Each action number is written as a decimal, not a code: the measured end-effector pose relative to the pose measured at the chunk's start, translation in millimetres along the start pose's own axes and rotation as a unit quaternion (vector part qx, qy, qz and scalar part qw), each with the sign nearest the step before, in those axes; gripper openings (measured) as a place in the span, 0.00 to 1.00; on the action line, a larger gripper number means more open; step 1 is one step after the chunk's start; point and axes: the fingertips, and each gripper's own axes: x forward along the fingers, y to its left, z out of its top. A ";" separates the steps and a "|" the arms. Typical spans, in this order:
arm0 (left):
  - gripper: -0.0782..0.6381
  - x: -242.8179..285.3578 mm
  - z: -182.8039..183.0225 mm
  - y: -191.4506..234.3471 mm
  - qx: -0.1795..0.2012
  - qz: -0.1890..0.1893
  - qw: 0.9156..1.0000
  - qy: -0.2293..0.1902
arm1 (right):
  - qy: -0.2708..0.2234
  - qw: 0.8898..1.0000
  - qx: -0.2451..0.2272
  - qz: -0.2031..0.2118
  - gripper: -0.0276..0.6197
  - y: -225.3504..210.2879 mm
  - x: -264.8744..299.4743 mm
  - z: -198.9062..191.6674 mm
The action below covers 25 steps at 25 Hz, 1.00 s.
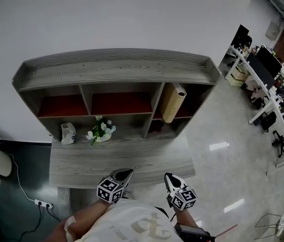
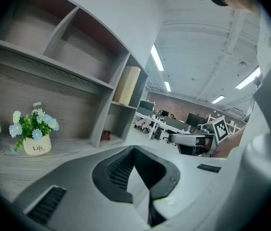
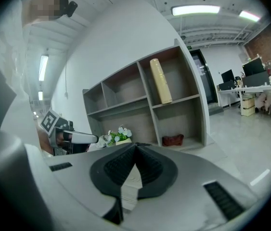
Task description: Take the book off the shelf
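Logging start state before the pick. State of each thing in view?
book: in the top right compartment of the shelf, tilted, not gripped.
left gripper: shut, empty, near the front edge of the desk.
right gripper: shut, empty, beside the left one.
flower pot: upright on the desk, under the shelf.
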 end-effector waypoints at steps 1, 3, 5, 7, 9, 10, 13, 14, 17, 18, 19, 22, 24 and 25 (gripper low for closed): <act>0.11 -0.9 4.0 6.5 -0.001 0.003 1.000 -0.005 | -0.002 1.000 -0.003 0.000 0.05 -0.3 5.5 3.3; 0.11 -2.3 11.4 18.4 -0.003 0.009 1.000 -0.016 | -0.004 1.000 -0.007 -0.003 0.05 -2.3 15.4 9.1; 0.11 -2.5 17.6 30.1 -0.004 0.013 1.000 -0.022 | -0.007 1.000 -0.010 -0.006 0.05 -5.3 24.7 15.1; 0.11 -1.8 20.9 41.3 -0.006 0.016 1.000 -0.024 | -0.010 1.000 -0.012 -0.009 0.05 -8.1 33.8 21.3; 0.11 -2.2 21.8 48.7 -0.009 0.019 1.000 -0.023 | -0.011 1.000 -0.013 -0.010 0.05 -9.7 40.5 25.0; 0.11 -2.3 21.8 50.7 -0.010 0.019 1.000 -0.023 | -0.009 1.000 -0.015 -0.009 0.05 -10.3 42.9 26.0; 0.11 1.3 23.3 56.0 -0.011 0.017 1.000 -0.020 | -0.002 1.000 -0.030 -0.006 0.05 -14.4 51.4 29.9; 0.11 3.2 24.5 57.2 -0.010 0.016 1.000 -0.020 | 0.000 0.999 -0.038 -0.005 0.05 -16.6 54.5 31.8; 0.11 9.2 27.6 58.4 -0.009 0.016 1.000 -0.022 | 0.001 0.999 -0.050 -0.003 0.05 -24.6 62.2 38.3; 0.11 10.8 27.9 59.4 -0.011 0.017 1.000 -0.023 | 0.000 0.999 -0.051 -0.003 0.05 -27.3 64.6 40.6; 0.11 12.0 28.0 61.0 -0.013 0.020 0.999 -0.023 | 0.000 0.999 -0.051 -0.002 0.05 -29.5 67.0 42.7; 0.11 15.0 29.6 65.7 -0.018 0.029 0.999 -0.025 | -0.002 0.998 -0.057 0.003 0.05 -35.5 75.7 50.9; 0.11 17.7 32.5 67.3 -0.018 0.033 0.999 -0.029 | -0.005 0.998 -0.062 0.007 0.05 -41.6 81.7 58.0; 0.11 18.9 33.9 67.4 -0.018 0.034 0.999 -0.031 | -0.008 0.998 -0.062 0.008 0.05 -45.4 84.2 61.9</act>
